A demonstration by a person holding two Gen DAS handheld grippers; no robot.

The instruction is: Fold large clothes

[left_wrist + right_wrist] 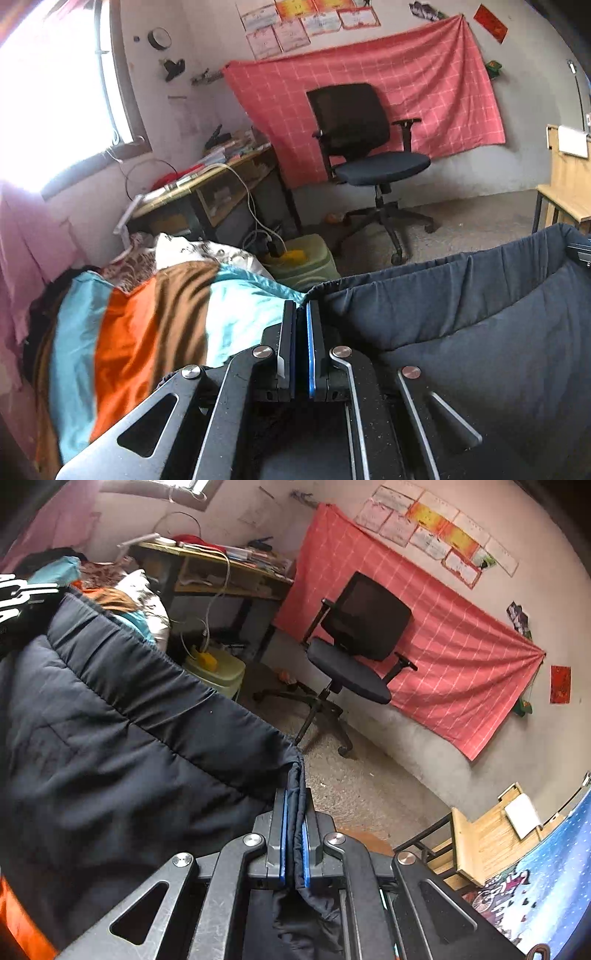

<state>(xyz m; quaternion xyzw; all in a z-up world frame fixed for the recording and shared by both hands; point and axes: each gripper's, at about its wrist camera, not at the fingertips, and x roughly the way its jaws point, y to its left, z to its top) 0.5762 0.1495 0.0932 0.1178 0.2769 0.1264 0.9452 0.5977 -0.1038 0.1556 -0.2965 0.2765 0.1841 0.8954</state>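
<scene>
A large dark navy quilted jacket (480, 332) is stretched between both grippers above the bed. My left gripper (302, 306) is shut on one corner of its hem, with the cloth running off to the right. In the right wrist view the same jacket (110, 720) spreads to the left, and my right gripper (294, 797) is shut on its other corner; a fold of fabric hangs down between the blue pads. The right gripper's body (580, 251) shows at the far right edge of the left wrist view.
A striped orange, brown and teal blanket (147, 332) covers the bed to the left. A black office chair (369, 147), a cluttered desk (207, 177), a green bin (303, 262) and a wooden chair (487, 834) stand around the floor. A pink cloth (424, 646) hangs on the wall.
</scene>
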